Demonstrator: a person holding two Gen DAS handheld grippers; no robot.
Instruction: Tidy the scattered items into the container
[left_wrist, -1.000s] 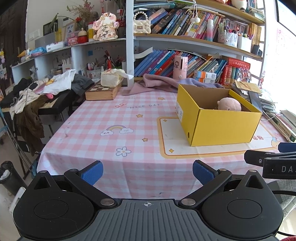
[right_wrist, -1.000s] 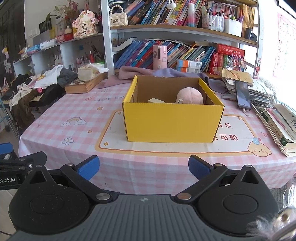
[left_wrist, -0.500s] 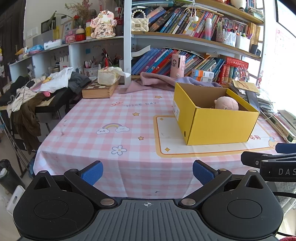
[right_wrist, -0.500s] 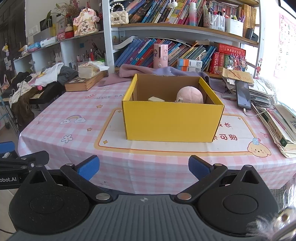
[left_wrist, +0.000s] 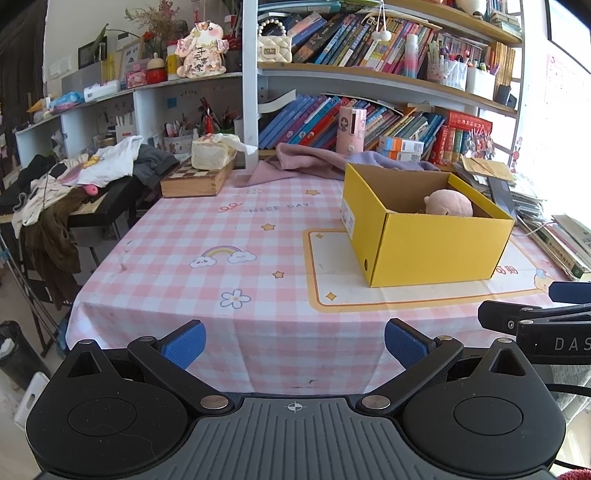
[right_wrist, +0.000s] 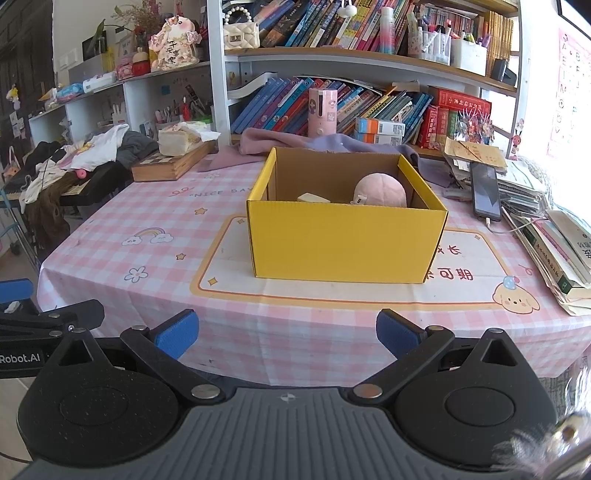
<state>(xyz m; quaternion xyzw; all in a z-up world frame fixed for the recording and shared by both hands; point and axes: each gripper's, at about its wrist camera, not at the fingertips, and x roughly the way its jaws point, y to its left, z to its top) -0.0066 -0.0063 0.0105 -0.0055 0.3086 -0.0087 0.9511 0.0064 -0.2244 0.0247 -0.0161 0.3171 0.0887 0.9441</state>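
A yellow cardboard box stands open on a cream mat on the pink checked tablecloth; the left wrist view shows the yellow box to the right. Inside lie a pink plush toy and a small pale item; the plush toy also shows over the rim. My left gripper is open with nothing between its blue pads, held off the table's near edge. My right gripper is open and empty too, in front of the box and below the table edge.
A wooden chessboard box with a tissue pack sits at the back left. Pink cloth lies behind the yellow box. A phone and stacked books crowd the right edge. Bookshelves rise behind; clothes pile on a stand at left.
Both grippers have drawn back from the table and risen a little, so the box looks smaller and the table's front edge shows. Both stay open and empty.
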